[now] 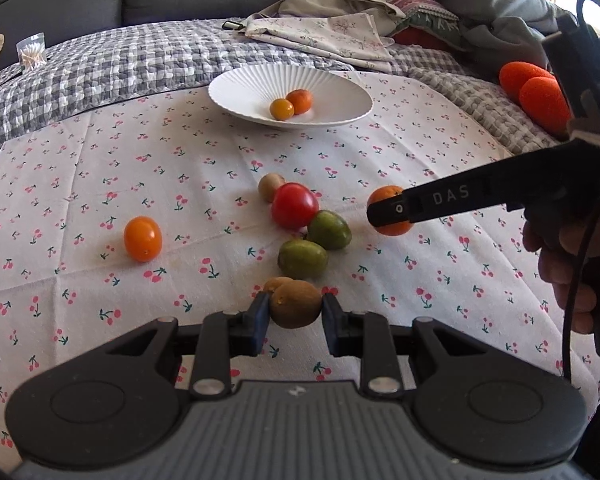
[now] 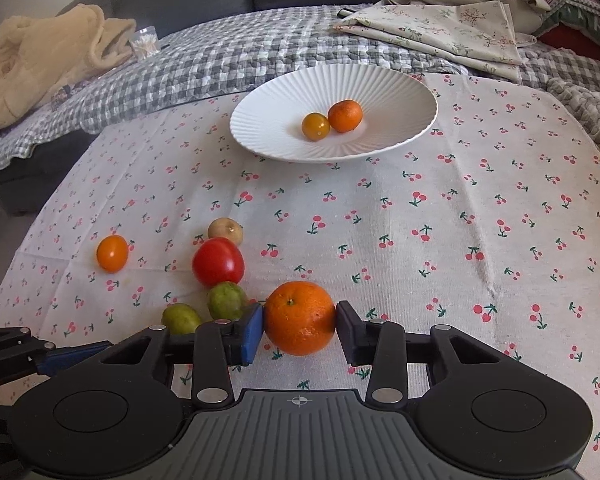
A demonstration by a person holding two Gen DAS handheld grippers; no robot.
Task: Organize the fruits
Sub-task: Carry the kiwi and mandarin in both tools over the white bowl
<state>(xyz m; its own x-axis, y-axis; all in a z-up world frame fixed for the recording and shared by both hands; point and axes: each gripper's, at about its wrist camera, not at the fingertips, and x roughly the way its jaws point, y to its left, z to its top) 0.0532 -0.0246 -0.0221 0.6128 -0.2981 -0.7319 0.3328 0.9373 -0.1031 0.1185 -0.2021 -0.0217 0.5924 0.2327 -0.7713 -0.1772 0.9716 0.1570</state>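
Where the left gripper meets the cloth, a brown kiwi hides most of a second brown fruit behind it, so I cannot tell what that one is. From the left wrist view, a black finger of the right gripper covers part of the orange. Its hand is cut off at the frame edge.

Counted: one white plate at the far side of the cloth, with two small orange fruits touching inside it, a yellower one and a mandarin. Loose on the cloth: one red tomato, one orange tomato lying apart to the left, two green fruits, one pale brown fruit behind the red tomato, plus the kiwi, its hidden neighbour and the orange.

Both grippers grip. The left one is clamped narrow on the kiwi, pads pressed to its sides. The right one's pads touch both sides of the orange, near the cloth's front.
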